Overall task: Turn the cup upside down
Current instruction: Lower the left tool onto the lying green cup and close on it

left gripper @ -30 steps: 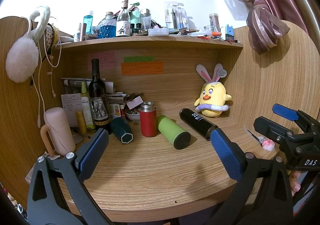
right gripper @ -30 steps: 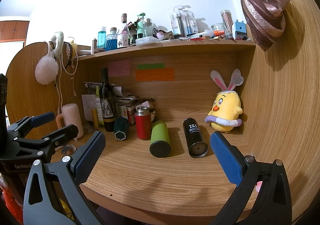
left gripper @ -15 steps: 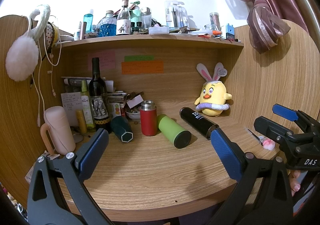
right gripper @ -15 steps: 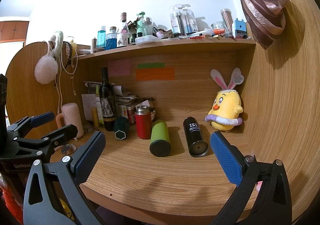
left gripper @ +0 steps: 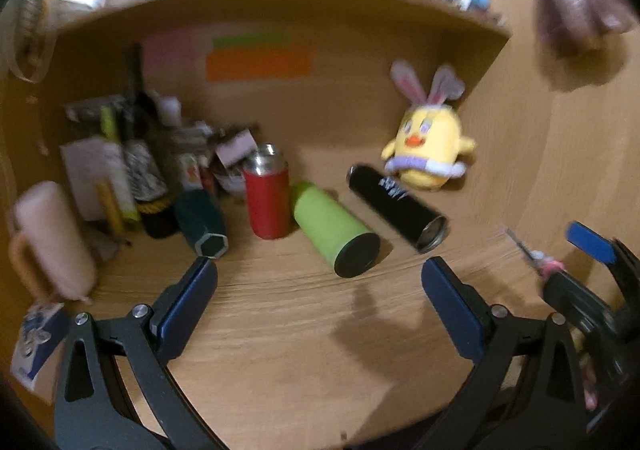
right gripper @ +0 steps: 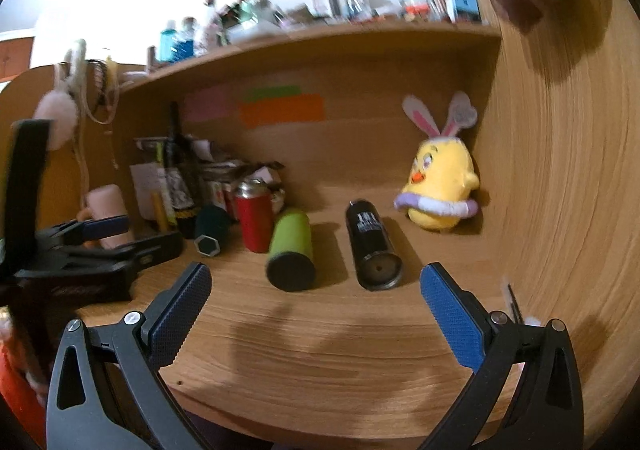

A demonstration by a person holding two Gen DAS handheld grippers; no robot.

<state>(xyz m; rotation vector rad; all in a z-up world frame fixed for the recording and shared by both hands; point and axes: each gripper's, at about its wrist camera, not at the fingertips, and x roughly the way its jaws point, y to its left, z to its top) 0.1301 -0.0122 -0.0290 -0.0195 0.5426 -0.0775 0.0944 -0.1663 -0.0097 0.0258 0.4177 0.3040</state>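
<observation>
A red cup [left gripper: 267, 199] with a steel rim stands upright on the wooden desk [left gripper: 304, 330]. A green cup [left gripper: 334, 226] and a black cup [left gripper: 396, 206] lie on their sides to its right, and a dark teal cup [left gripper: 200, 222] lies tilted to its left. They also show in the right wrist view: the red cup [right gripper: 254, 216], the green cup [right gripper: 290, 248], the black cup [right gripper: 372, 246] and the teal cup [right gripper: 212, 228]. My left gripper [left gripper: 318, 290] is open and empty, in front of the cups. My right gripper [right gripper: 316, 296] is open and empty, also in front of them.
A yellow plush chick [left gripper: 430, 154] sits at the back right. A wine bottle [left gripper: 150, 170], papers and a pink mug [left gripper: 50, 238] crowd the left side. A loaded shelf [right gripper: 304, 34] runs overhead. Wooden walls close both sides.
Both grippers have moved forward and tilted down toward the cups; the views are now blurred with motion. Both stay open.
</observation>
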